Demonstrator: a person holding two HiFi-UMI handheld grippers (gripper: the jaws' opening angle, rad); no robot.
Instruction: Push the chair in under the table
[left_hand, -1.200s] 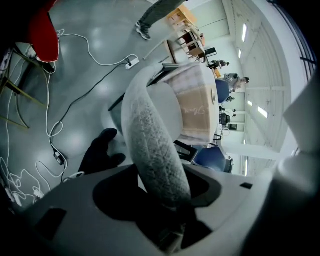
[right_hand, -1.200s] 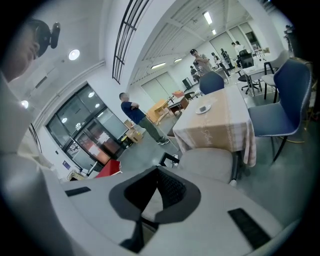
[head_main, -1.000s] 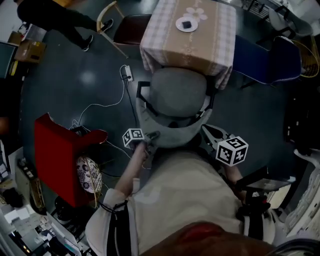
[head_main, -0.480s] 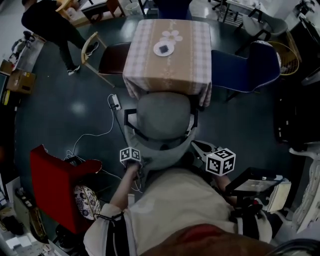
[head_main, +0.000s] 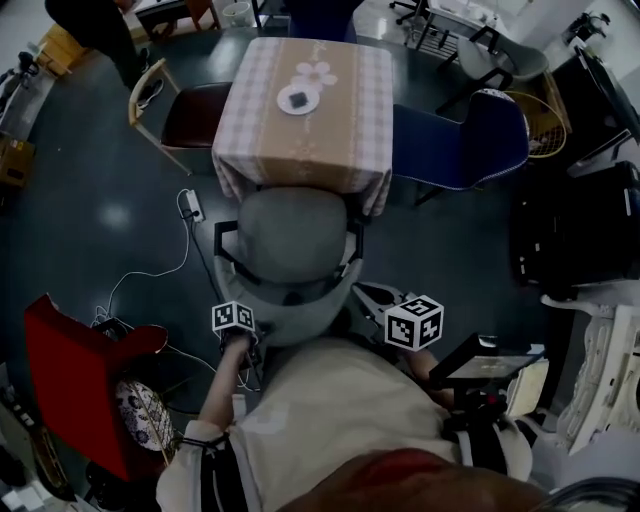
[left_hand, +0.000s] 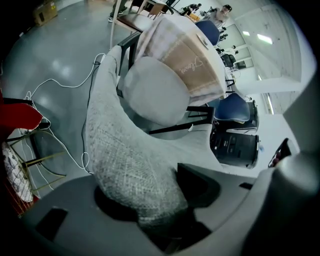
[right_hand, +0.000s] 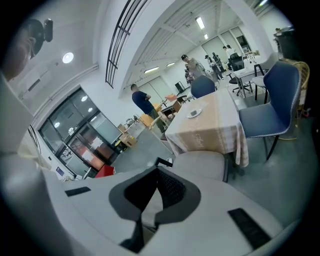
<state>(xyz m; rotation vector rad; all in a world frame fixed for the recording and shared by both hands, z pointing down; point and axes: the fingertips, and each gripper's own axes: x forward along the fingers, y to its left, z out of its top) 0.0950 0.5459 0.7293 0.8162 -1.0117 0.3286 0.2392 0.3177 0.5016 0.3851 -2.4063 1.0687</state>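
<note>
Standing at the lower middle of the head view, the person faces a grey chair (head_main: 292, 238) drawn up to the near side of a table (head_main: 300, 155). The table fills the upper centre of the frame and is draped in a checked cloth. The front edge of the chair's seat lies just under the cloth's hanging hem, while the backrest and most of the seat remain outside. The left gripper (left_hand: 162, 197) is clamped on the backrest's woven upper edge, whose fabric fills the space between its widely set jaws. The right gripper (right_hand: 157, 170) has its jaws closed together with nothing between them. It sits at the backrest's right end, and no view shows whether it touches the chair. On the tabletop a white plate (head_main: 313, 101) holds one small dark square object (head_main: 297, 97). A blue chair (head_main: 470, 140) stands at the table's right side and a wooden-framed chair (head_main: 175, 115) at its left. A red chair (head_main: 65, 365) at the lower left carries a patterned cushion (head_main: 135, 412).
</note>
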